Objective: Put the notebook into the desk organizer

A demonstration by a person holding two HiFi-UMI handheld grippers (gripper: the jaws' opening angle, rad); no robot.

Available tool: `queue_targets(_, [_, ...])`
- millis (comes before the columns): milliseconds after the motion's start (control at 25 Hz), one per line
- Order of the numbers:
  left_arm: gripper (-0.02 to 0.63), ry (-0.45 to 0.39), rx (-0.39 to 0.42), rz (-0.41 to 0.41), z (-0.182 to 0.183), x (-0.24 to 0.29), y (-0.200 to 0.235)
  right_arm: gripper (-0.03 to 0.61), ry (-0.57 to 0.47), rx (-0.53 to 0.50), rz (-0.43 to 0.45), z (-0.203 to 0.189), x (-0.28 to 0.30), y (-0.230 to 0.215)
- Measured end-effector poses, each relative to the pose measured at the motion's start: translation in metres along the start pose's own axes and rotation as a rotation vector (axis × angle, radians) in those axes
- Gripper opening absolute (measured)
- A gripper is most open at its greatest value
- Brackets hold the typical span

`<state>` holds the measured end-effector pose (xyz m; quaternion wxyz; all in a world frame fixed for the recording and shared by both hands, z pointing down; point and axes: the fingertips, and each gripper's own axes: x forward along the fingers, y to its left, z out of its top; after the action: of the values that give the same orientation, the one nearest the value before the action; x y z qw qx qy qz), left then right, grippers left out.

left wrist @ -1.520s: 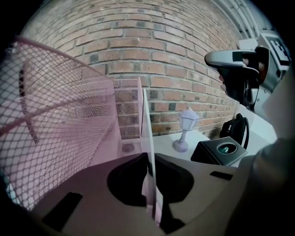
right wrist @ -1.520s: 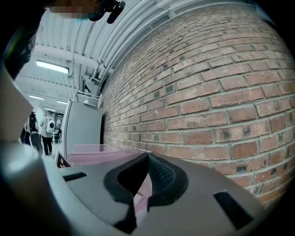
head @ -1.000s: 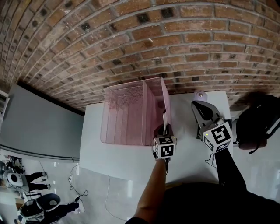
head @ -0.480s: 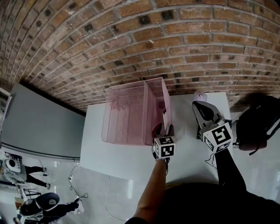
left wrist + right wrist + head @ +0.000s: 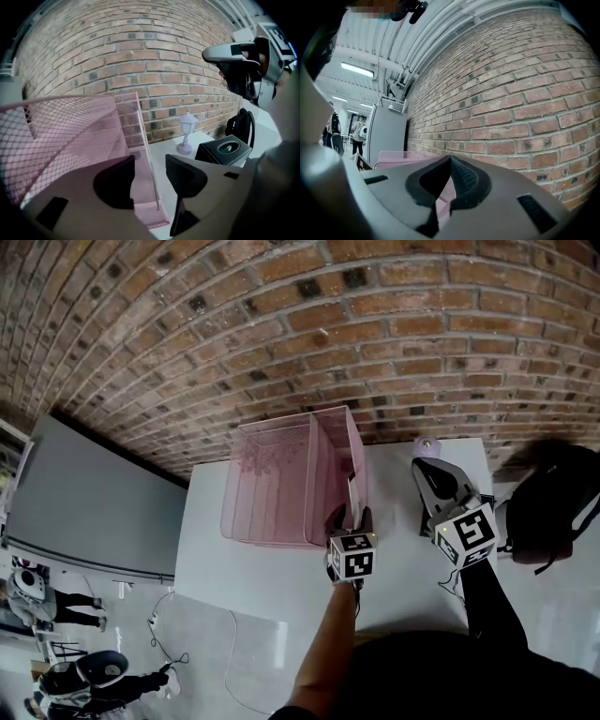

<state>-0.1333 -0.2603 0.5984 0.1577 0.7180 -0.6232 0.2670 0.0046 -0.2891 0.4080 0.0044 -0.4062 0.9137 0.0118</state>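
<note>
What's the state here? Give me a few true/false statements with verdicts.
1. The organizer stands on the white table by the brick wall. True.
2. The left hand-held gripper is clamped on the notebook. False: its jaws have just been opening and stand apart, with the pads off the notebook, which stands in the organizer's narrow right slot.
3. The right hand-held gripper holds the lantern. False: its jaws are together on nothing, and the lantern stands on the table.
4. A black box sits near the lantern. True.
</note>
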Motion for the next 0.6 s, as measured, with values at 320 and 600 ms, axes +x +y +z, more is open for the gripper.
queue_targets(320, [0.212,-0.037,0.007,0.033,0.008,-0.026,-0.002,0.020,-0.024,-0.005,0.034,0.011,-0.014,0.014])
queue_targets(600, [0.212,-0.108,0.012,0.059,0.023,-0.056,-0.002,0.020,-0.043,-0.017,0.063,0.018,-0.026,0.031])
